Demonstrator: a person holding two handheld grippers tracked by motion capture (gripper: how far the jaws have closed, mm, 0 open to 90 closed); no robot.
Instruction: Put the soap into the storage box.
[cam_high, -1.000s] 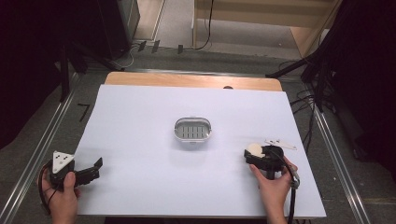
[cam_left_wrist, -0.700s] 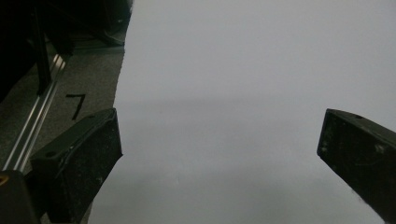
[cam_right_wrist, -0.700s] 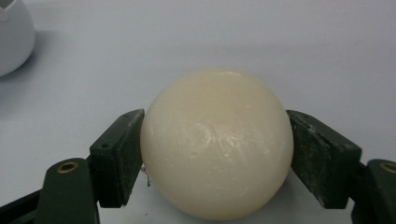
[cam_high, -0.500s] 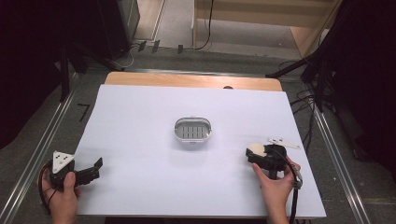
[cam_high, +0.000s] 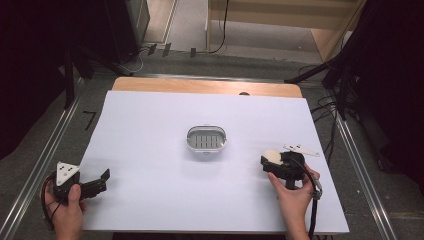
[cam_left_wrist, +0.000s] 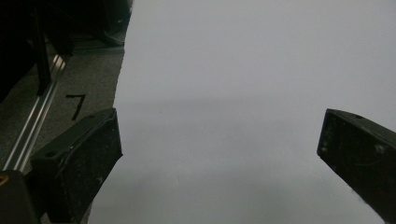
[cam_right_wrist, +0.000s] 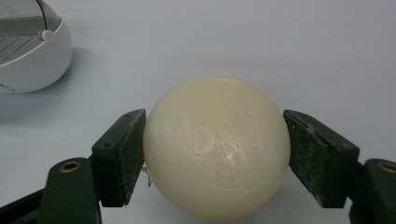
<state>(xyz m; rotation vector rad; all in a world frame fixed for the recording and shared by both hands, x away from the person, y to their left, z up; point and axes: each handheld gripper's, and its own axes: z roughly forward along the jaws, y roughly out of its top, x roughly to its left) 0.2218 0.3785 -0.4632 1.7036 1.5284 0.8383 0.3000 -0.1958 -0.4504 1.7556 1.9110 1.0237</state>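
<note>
Right claw (cam_right_wrist: 215, 154): your jaws are clamped on the cream ball (cam_right_wrist: 215, 147), one pad on each side.
Ball: low over the counter (cam_high: 150, 125), at its right, well apart from the white container (cam_high: 206, 140).
Left claw (cam_left_wrist: 219, 154): jaws wide, nothing between them, parked at the near left.
Done: you seem to have the grasp.
Left: probably carrying the ball to the container and letting go.

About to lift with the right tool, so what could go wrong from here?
The cream bar of soap is rounded and smooth, and the right tool pinches it at two narrow sides, so it may squirt out. It could also knock the small white soap dish on arrival, which might slide on the white table cover.
</note>
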